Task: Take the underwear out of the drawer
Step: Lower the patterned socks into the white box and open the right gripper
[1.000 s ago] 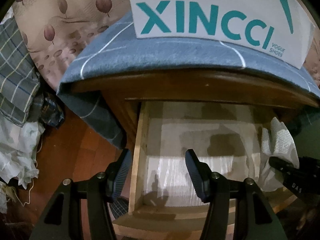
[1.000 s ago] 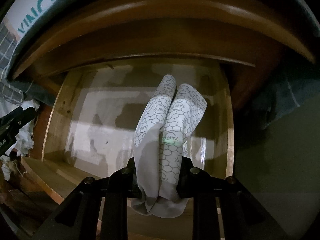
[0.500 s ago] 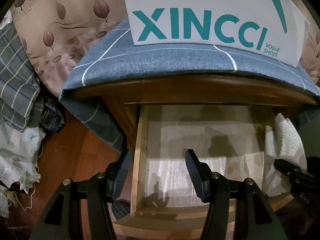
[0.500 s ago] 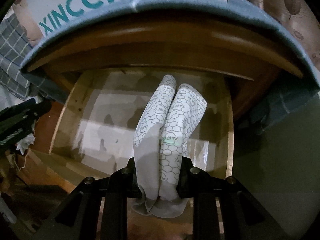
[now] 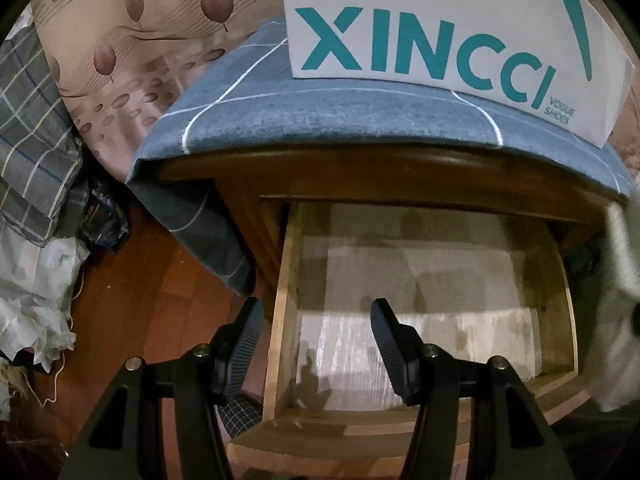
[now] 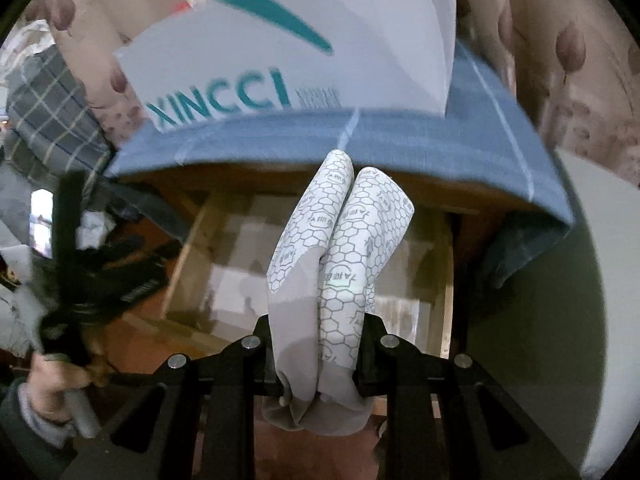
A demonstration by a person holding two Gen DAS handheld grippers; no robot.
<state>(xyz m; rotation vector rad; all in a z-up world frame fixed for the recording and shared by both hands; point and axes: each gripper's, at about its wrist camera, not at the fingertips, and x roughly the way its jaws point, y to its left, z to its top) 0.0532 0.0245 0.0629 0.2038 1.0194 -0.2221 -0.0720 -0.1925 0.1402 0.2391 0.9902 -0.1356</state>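
Note:
My right gripper [image 6: 320,360] is shut on a folded pair of underwear [image 6: 340,248], grey with a white honeycomb print. It is held up above the open wooden drawer [image 6: 200,240], its top level with the nightstand's front edge. In the left wrist view the underwear [image 5: 624,280] is a pale blur at the right border. The drawer [image 5: 280,320] shows only a bare paper liner inside. My left gripper [image 5: 316,344] is open and holds nothing, hovering over the drawer's left wall. The left gripper [image 6: 92,272] also shows at the left of the right wrist view, held by a hand [image 6: 52,384].
A white XINCCI shoe box [image 5: 440,32] sits on the blue checked cloth [image 5: 360,120] covering the nightstand top. Floral fabric [image 5: 140,40] hangs behind. Plaid bedding [image 5: 32,120] and crumpled white cloth [image 5: 36,300] lie at the left on the wooden floor [image 5: 140,300].
My right gripper has risen with the underwear, from inside the drawer to above it. In the left wrist view the underwear slid to the right border. The left gripper barely moved.

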